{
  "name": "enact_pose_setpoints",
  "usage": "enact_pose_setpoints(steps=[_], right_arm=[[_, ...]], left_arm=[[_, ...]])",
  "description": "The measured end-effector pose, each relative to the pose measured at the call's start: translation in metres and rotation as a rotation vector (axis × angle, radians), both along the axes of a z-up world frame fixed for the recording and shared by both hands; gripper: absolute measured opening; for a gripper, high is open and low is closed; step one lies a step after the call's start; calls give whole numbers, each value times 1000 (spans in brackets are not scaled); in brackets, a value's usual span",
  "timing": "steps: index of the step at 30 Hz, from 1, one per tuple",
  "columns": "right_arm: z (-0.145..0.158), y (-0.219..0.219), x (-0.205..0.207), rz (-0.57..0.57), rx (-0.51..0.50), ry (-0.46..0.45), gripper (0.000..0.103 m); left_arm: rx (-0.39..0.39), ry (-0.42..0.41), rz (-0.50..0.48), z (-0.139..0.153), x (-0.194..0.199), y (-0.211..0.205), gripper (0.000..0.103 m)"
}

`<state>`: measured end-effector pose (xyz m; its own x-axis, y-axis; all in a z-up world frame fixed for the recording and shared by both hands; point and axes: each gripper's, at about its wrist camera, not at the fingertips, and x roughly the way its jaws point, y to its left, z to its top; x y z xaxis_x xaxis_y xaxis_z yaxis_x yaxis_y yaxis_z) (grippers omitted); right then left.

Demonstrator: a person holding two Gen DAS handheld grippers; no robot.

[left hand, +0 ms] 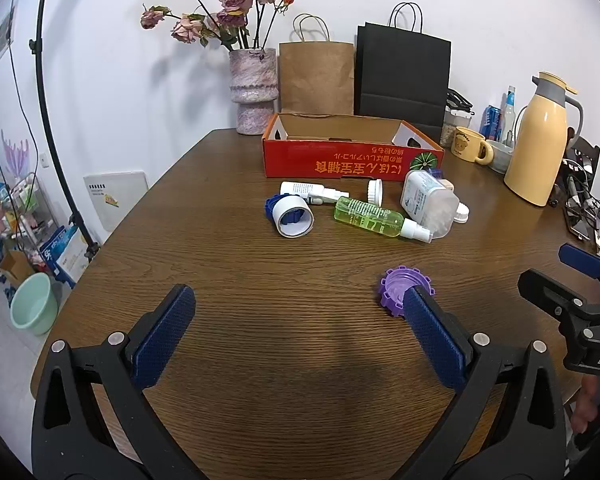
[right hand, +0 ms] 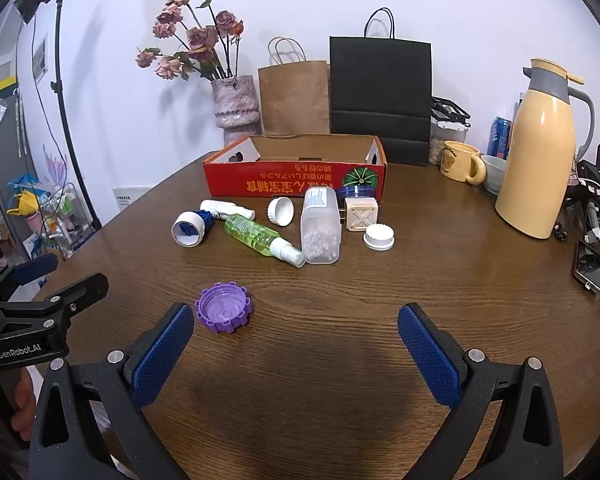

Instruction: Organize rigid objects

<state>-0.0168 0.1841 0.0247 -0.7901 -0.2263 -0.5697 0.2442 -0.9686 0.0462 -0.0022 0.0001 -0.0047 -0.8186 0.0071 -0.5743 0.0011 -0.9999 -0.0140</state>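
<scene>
A red cardboard box (left hand: 352, 160) (right hand: 292, 180) stands open at the far middle of the wooden table. In front of it lie a green spray bottle (left hand: 370, 216) (right hand: 256, 234), a clear tub of white bits (left hand: 426, 200) (right hand: 320, 224), a white spray bottle (left hand: 308, 191) (right hand: 224, 209), a white ring with a blue cap (left hand: 294, 216) (right hand: 190, 230), white lids (left hand: 374, 191) (right hand: 379, 237) and a cream plug block (right hand: 360, 216). A purple toothed cap (left hand: 400, 290) (right hand: 224, 307) lies nearer. My left gripper (left hand: 300, 316) and right gripper (right hand: 296, 328) hover wide open above bare table, holding nothing.
A vase of dried roses (left hand: 252, 88), a brown bag (left hand: 316, 76) and a black bag (left hand: 404, 80) line the wall. A yellow jug (right hand: 540, 160), a bear mug (right hand: 460, 162), a bowl and cables crowd the right edge. A light stand (left hand: 52, 120) rises at the left.
</scene>
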Motion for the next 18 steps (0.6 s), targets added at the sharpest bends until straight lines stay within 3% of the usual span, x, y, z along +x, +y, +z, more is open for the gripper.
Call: enact_pose_setpoints(steps=[18], right_arm=[[1, 0, 0, 1, 0, 1, 103]], left_arm=[[2, 1, 0, 1, 0, 0, 103]])
